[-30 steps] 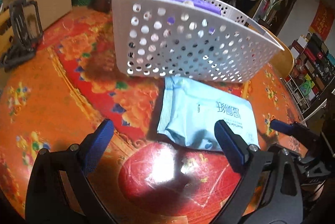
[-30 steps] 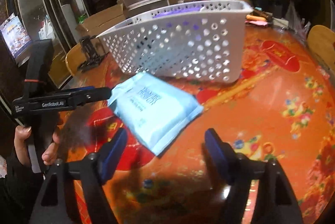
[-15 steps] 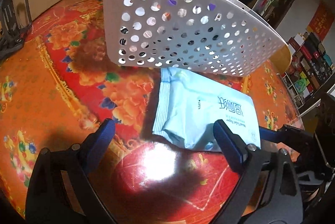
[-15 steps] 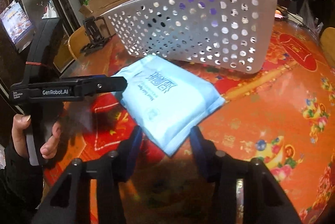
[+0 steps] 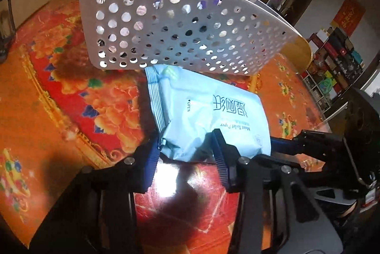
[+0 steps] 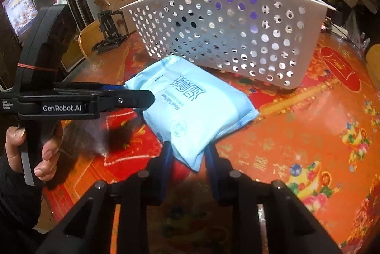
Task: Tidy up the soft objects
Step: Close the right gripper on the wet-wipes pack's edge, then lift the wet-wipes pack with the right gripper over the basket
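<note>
Two sets of tongs pinch one thing, the pale blue wipes pack (image 5: 209,116), which sits just above the table (image 5: 47,111). My left tongs (image 5: 187,154) are pressed onto the near corner of the pack, crumpling it between the blue pads. From them the pack runs ahead and a little right, its far sealed edge touching or nearly touching the white perforated basket (image 5: 180,26). My right tongs (image 6: 187,159) clamp the opposite near corner; from them the pack's long axis runs ahead and left toward the basket wall. Neither arm is clearly nearer. I judge the coming move turns on height: the basket rim stands above the pack, straight ahead of both tongs, so the pack must rise before going forward.
</note>
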The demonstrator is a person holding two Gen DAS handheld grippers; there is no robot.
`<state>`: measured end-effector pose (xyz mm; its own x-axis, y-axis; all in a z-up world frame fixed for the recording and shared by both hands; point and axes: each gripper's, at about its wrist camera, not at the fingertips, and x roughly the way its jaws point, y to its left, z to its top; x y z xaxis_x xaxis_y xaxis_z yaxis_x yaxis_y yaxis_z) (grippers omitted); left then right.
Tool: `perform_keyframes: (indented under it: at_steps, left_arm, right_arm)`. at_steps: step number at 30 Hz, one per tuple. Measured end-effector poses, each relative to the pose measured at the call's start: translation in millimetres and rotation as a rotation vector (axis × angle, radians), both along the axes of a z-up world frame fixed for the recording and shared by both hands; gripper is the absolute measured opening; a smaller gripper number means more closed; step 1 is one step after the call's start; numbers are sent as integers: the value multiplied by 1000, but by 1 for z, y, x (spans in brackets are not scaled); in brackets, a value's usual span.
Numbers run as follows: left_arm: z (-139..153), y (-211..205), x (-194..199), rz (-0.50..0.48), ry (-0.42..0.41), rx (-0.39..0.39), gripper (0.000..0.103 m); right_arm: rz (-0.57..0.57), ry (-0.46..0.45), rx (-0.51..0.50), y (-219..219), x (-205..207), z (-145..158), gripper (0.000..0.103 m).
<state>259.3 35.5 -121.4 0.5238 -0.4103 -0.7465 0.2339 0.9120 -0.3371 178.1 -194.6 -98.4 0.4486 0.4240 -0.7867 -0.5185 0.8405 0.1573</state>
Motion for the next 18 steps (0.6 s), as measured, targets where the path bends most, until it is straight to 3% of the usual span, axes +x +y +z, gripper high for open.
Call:
perform_keyframes:
  at_steps: [12, 18]
  left_arm:
    - [12, 4, -29, 71, -67, -27, 8]
    - [14, 11, -42, 86, -92, -45, 7]
  right_arm:
    - [-2, -69, -6, -5, -10, 8, 21]
    - [-5, -120, 0, -9, -20, 20, 20]
